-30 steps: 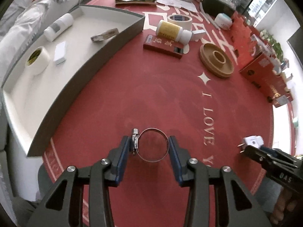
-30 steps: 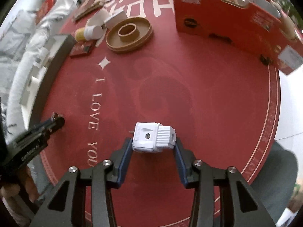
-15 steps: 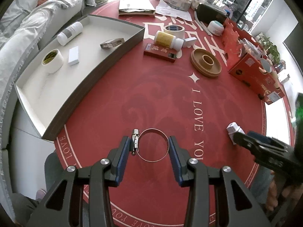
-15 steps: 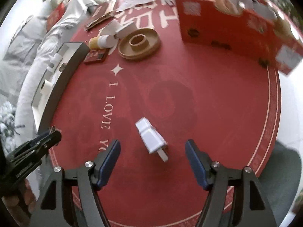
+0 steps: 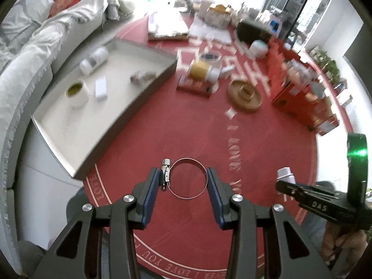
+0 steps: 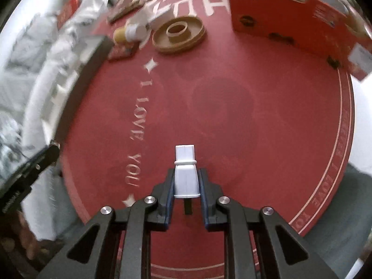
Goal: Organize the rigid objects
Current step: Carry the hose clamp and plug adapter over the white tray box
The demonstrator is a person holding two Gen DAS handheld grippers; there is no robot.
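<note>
Left gripper (image 5: pixel 183 181) fingers clamp the hose clamp (image 5: pixel 186 178) — right gripper (image 6: pixel 187 181) fingers pinch the white plug (image 6: pixel 186 174)

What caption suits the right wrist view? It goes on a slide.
Right gripper jaws shut on a white plug adapter above the red round mat.

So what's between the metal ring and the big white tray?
Only bare red mat, in the left wrist view; nothing sits between the metal ring and the white tray.
</note>
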